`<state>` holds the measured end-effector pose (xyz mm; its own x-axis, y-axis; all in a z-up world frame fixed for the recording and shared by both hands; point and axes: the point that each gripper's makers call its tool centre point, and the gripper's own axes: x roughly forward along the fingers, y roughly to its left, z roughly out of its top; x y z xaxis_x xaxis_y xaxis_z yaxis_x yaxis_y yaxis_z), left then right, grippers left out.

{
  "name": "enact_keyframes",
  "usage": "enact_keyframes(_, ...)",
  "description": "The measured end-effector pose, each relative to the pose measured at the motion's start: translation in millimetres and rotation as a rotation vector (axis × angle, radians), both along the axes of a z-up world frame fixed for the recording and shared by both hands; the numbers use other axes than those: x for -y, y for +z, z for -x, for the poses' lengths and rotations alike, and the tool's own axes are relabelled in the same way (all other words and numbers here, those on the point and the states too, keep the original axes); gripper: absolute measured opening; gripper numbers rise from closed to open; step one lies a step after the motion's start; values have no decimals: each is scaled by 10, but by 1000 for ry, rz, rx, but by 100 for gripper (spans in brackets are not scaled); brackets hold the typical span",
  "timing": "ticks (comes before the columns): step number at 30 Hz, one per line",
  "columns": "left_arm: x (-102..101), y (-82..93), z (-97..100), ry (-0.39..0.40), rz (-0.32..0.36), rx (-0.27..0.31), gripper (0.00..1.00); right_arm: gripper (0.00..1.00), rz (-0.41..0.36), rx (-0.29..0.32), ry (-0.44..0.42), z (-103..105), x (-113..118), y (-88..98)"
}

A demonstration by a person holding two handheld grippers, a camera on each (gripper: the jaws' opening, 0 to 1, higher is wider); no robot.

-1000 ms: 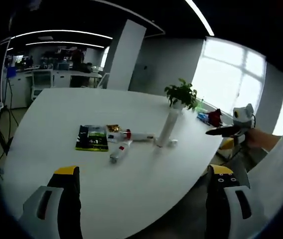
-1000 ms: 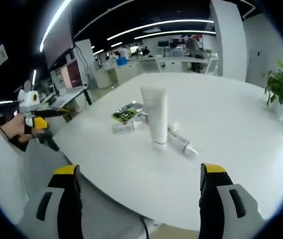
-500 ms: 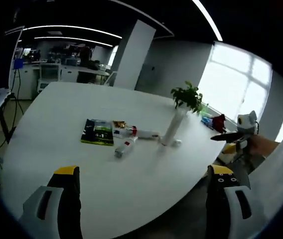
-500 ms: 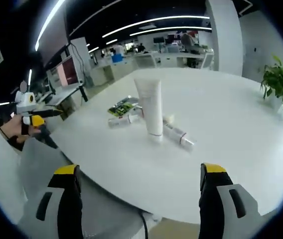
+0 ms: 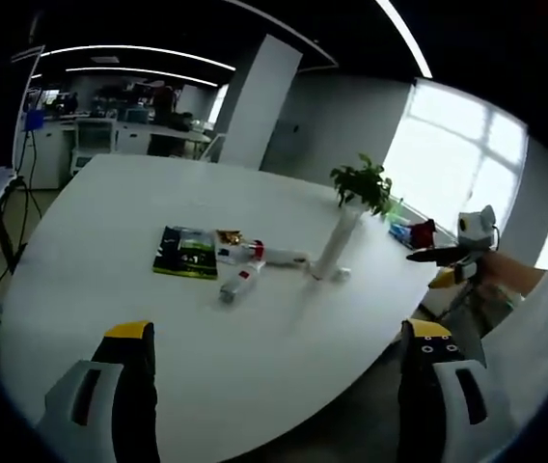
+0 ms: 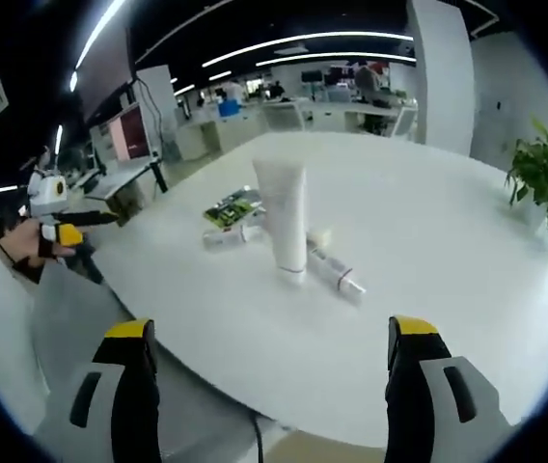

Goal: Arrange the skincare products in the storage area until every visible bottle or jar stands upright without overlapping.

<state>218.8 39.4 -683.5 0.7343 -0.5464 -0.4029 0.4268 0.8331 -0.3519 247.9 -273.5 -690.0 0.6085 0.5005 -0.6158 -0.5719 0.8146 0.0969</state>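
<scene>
Approaching the round white table (image 5: pixel 110 289): left gripper (image 5: pixel 274 386) and right gripper (image 6: pixel 266 386) hang open and empty. Near a green packet (image 5: pixel 185 253), small white tubes (image 5: pixel 237 282) lie flat beside the upright tall white tube (image 6: pixel 283 227). Next move, judged: reach in and stand one up.

The surface (image 6: pixel 448 280) is a smooth white top with a soft sheen that picks up window light. On it a tall tube (image 6: pixel 282 224) stands upright, looking like matt white plastic. The lying tubes (image 5: pixel 238 282) beside it look like smooth plastic too, one with a red band. A dark green packet (image 5: pixel 184 254) has a glossy printed face. Each tool (image 6: pixel 266 386) shows matt grey plastic jaws capped in yellow. The potted plant (image 5: pixel 361 185) has leafy, dull green foliage.
</scene>
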Motion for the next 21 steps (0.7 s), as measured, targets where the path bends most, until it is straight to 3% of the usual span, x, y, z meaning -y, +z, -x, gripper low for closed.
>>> enact_keyframes(10,-42,-9,-54,19,3,-5,98,99,24,2,23,-277,25,89)
enact_keyframes(16,-16,-15,-64,35,19,-16,98,99,29,67,102,-413,-248,471)
enact_keyframes(21,-4,-50,-113,49,28,-20,97,99,47,80,154,-566,-443,643)
